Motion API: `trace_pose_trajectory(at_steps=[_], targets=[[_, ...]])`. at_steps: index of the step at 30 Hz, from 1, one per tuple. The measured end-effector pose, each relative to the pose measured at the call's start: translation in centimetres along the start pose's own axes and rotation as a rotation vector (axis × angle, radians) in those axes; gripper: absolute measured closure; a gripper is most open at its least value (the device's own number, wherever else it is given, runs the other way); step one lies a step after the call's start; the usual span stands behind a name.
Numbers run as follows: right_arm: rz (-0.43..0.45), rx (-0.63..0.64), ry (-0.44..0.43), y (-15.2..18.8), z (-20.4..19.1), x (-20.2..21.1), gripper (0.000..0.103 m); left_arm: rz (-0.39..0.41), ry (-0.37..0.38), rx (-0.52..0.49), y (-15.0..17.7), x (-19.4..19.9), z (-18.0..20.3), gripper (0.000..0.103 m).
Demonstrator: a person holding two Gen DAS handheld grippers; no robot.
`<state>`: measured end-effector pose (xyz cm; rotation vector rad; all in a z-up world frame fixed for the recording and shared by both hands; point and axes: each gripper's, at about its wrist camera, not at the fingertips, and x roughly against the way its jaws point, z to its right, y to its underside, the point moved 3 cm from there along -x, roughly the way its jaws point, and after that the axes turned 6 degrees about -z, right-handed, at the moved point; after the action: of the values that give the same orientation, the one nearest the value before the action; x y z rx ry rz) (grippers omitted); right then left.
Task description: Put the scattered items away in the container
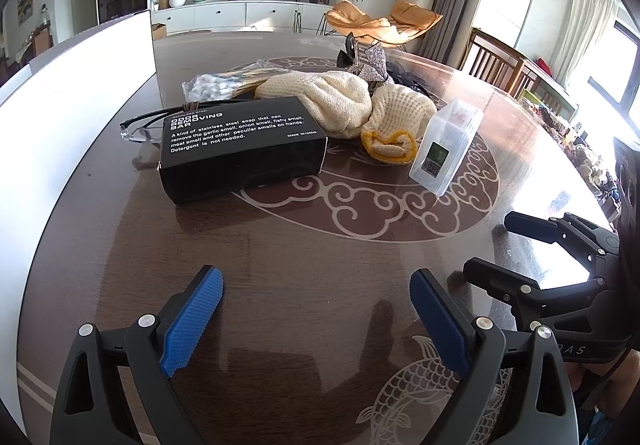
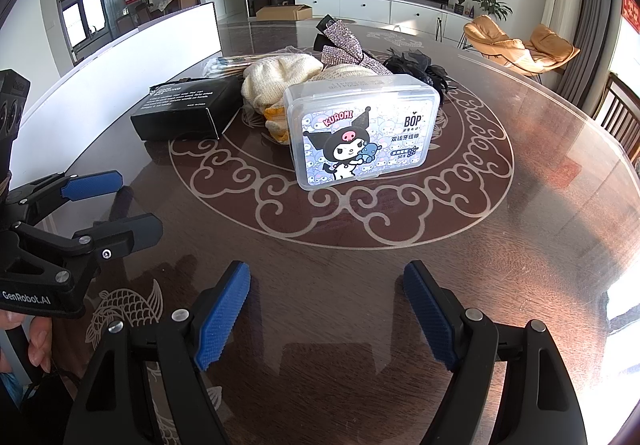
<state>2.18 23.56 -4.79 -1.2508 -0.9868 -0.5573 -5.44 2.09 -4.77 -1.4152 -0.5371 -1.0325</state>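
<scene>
Left wrist view is showing the left gripper (image 1: 316, 319) hanging over bare table (image 1: 304, 245), jaws spread wide and pinching nothing. Right gripper (image 2: 326, 311) is doing the same thing just beside it, also spread and empty, both tilting down at the pile. My guess is they're parked like this because nothing's been picked yet, so the tidying is pretty much at the start.

Going further out, the black box (image 1: 240, 149) is lying flat on its big face, closest to the left gripper, with clear glasses (image 1: 138, 131) poking out from behind it. The clear case (image 2: 360, 133) with the cartoon label is standing on its long edge, facing the right gripper, so that's probably the easy first grab for that side, though standing up like that it could tip.

Behind those, a cream knit cloth (image 1: 344, 101) is slumping in a heap, touching the box and nearly the case. A bag of cotton swabs (image 1: 216, 85) is sitting behind the box, and a sparkly bow (image 2: 344, 45) plus a black scrunchie (image 2: 416, 71) are at the back.

Container-wise, the white wall (image 1: 80, 85) curving along the left is looking like its side, but I can't tell for sure.
</scene>
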Motion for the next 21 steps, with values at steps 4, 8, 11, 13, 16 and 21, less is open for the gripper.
trace_pose_trajectory(at_steps=[4, 8, 11, 13, 16, 21], targets=[[0.000, 0.000, 0.000, 0.0, 0.0, 0.0, 0.023, 0.015, 0.049, 0.035, 0.1, 0.6, -1.0, 0.008], [0.000, 0.000, 0.000, 0.0, 0.0, 0.0, 0.023, 0.046, 0.065, 0.128, -0.5, 1.8, -5.0, 0.008], [0.000, 0.000, 0.000, 0.0, 0.0, 0.0, 0.023, 0.058, 0.046, 0.185, -1.7, 2.5, -8.0, 0.008], [0.000, 0.000, 0.000, 0.0, 0.1, 0.0, 0.023, 0.067, 0.039, 0.235, -3.0, 2.9, -9.5, 0.008], [0.000, 0.000, 0.000, 0.0, 0.1, 0.0, 0.023, 0.070, 0.033, 0.315, -5.3, 3.0, -10.4, 0.008], [0.000, 0.000, 0.000, 0.0, 0.1, 0.0, 0.023, 0.042, -0.131, 0.402, -9.6, 0.8, -9.4, 0.008]])
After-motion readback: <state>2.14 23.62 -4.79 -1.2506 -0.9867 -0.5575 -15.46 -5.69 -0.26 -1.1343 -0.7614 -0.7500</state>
